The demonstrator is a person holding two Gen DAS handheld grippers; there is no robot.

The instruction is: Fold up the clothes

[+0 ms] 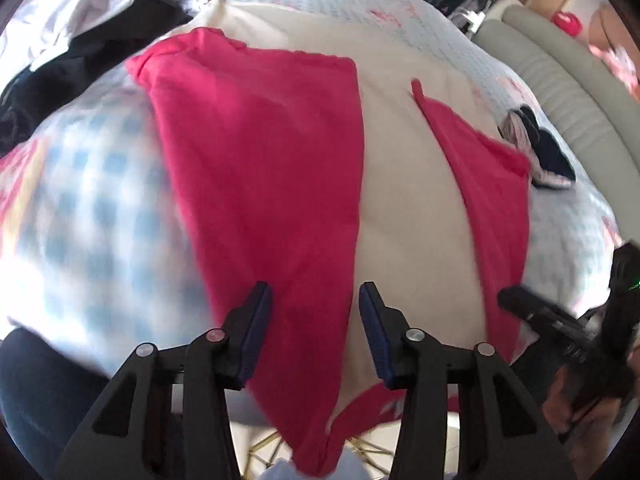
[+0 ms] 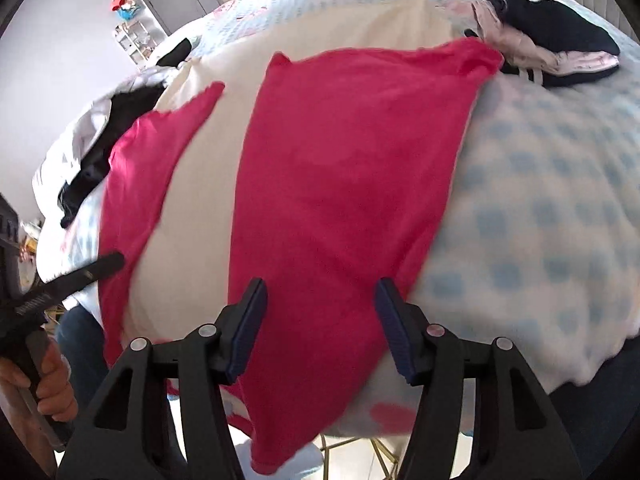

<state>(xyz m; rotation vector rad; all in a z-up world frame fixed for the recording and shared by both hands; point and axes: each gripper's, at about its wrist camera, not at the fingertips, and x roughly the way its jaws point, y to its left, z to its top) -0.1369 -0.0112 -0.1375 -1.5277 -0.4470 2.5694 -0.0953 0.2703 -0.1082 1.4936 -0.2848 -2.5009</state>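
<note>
On the bed (image 1: 420,24), pink trousers (image 1: 260,168) lay spread, both legs running lengthwise away from the person. The left hand-held gripper (image 1: 316,334), jaws spread and pinching nothing, straddled the left leg's near end. The right hand-held gripper (image 2: 320,328), likewise spread and pinching nothing, straddled the right leg (image 2: 340,184).

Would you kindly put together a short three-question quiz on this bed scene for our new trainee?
1. True or false: both claws are open, gripping nothing.
2. What colour is the garment spread on the bed?
3. The folded dark clothes lie: A) near the grey headboard, B) on the floor, C) between a claw's fingers.

Key:
1. True: left claw and right claw hover open.
2. Pink-red garment, over a cream cloth.
3. A: folded dark clothes, headboard.
</note>
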